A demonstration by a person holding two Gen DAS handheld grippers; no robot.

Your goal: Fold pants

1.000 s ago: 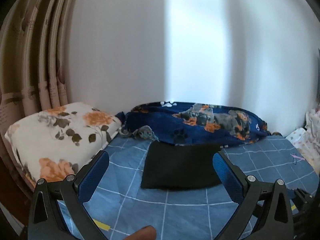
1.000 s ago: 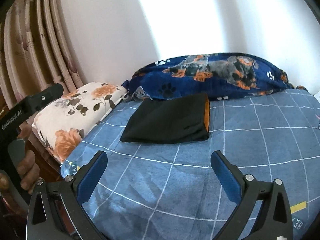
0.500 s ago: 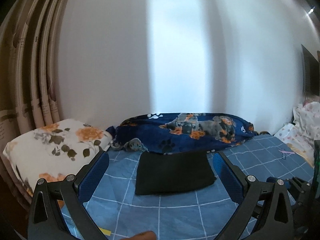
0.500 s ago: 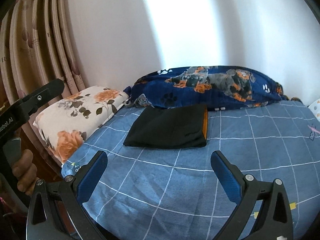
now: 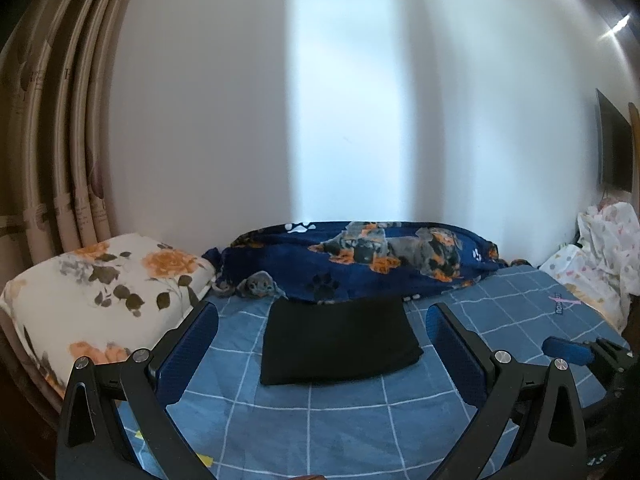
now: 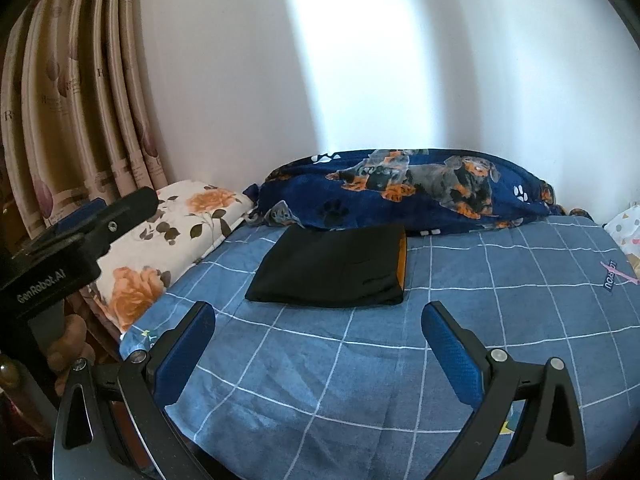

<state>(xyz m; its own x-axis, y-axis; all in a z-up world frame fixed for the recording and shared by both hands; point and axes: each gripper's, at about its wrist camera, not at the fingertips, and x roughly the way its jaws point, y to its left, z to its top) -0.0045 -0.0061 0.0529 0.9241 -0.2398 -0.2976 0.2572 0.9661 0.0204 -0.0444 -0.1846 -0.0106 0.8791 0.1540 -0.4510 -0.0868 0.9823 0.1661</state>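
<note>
**Folded pants lie ahead of both grippers, clear of either pair of jaws**

The pants (image 5: 338, 342) sit as a compact black rectangle on the bed (image 5: 352, 432), on the blue checked sheet, with their far edge just at the foot of the navy dog-print blanket (image 5: 360, 260). The long axis runs left to right across the bed, square to the line of both cameras. Neither tool touches them.

The left gripper (image 5: 322, 356) has its jaws spread wide with nothing between them, and in its view the bundle sits almost centred in the gap, straight ahead and a little beyond the tips. The right gripper (image 6: 318, 350) is likewise spread and empty; from it the pants (image 6: 328, 266) lie ahead and slightly to the left, with a stretch of bare sheet between. I judge the left gripper the nearer and better lined up, so any last tidying or pressing would fall to it.

The right wrist view shows what the left does not: an orange lining strip along the bundle's right end, and stacked layers there, which suggest the fold is already largely made. It also shows the left tool's body and a hand (image 6: 66, 344) on it at the frame's left edge, by the flowered pillow (image 6: 176, 232). The left view, in turn, shows the right tool's tip low at its right edge.
</note>
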